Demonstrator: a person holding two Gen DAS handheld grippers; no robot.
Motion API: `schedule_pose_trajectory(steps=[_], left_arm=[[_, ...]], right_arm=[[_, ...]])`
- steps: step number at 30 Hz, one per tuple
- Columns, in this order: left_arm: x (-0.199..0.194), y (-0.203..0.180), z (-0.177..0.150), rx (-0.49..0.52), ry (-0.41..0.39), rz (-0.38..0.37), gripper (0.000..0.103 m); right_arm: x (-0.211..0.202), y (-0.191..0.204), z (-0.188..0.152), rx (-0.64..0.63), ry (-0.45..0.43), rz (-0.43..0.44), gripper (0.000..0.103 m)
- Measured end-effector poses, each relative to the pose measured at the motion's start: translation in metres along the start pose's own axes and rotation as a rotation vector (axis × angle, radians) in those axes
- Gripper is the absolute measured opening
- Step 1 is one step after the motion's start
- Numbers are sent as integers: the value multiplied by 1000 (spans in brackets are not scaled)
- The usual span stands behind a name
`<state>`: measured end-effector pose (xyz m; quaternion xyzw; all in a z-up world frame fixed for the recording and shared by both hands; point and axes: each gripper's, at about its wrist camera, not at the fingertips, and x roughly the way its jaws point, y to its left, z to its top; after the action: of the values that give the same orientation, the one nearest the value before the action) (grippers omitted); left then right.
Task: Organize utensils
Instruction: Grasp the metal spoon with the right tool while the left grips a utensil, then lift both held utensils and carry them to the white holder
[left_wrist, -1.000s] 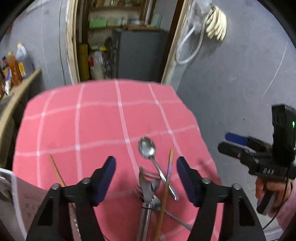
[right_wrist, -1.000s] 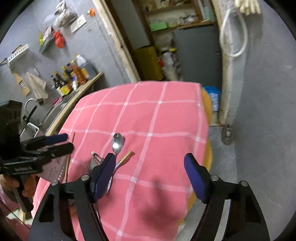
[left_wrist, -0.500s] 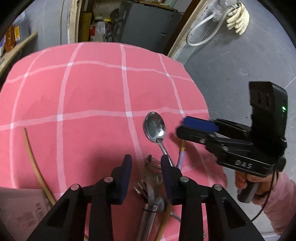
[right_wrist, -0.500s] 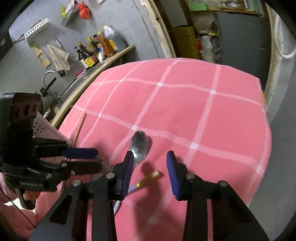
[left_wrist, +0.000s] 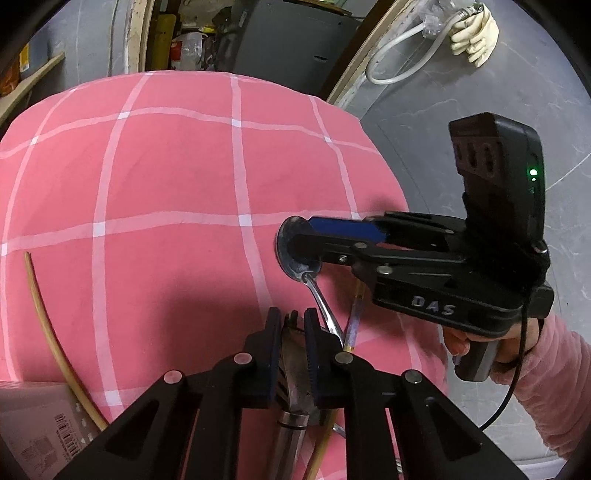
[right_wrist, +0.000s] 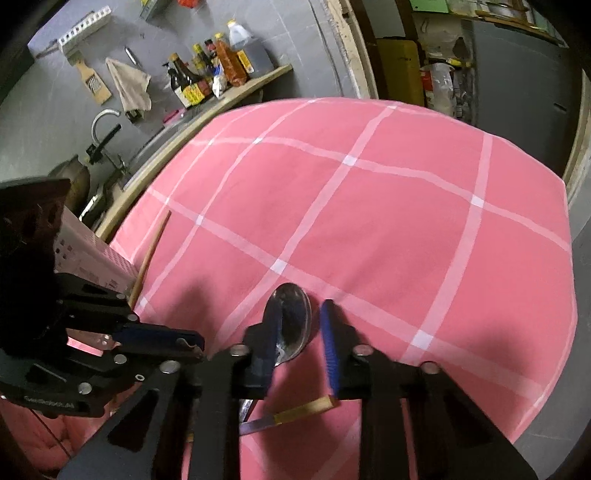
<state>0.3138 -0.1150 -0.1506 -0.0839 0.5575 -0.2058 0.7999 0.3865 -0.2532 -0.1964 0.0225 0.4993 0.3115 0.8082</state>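
A pile of utensils lies on the pink checked cloth (left_wrist: 166, 184). My left gripper (left_wrist: 290, 325) is shut on a metal tong-like utensil (left_wrist: 291, 373) in the pile. A steel spoon (left_wrist: 291, 258) lies beside it, handle crossing a chopstick with a gold end (left_wrist: 354, 317). My right gripper (right_wrist: 299, 317) straddles the spoon bowl (right_wrist: 291, 317), jaws narrowed with a gap; it also shows in the left wrist view (left_wrist: 314, 236). The gold-ended chopstick (right_wrist: 295, 410) lies under it. A bamboo chopstick (left_wrist: 48, 317) lies apart at the left.
A pinkish box (left_wrist: 33, 421) sits at the cloth's near left edge. A counter with sauce bottles (right_wrist: 207, 74) and a sink tap (right_wrist: 103, 133) runs along the left. Grey floor (left_wrist: 480, 110) lies beyond the table's right edge.
Both grippers have lowered onto the pile and narrowed. The left one has closed on the tong-like utensil; the right one has come down over the spoon bowl.
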Motion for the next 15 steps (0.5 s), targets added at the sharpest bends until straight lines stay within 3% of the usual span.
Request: schedule_pose_trajectory(steps=[8,15], left_arm=[[-12,-5,3,30,-21,37,9],[-34,-5,6,13,-75,66,8]], right_arm=[[-11,10,-2,10,-25,-34,2],[-51,17,-8,68,-157,-148,2]])
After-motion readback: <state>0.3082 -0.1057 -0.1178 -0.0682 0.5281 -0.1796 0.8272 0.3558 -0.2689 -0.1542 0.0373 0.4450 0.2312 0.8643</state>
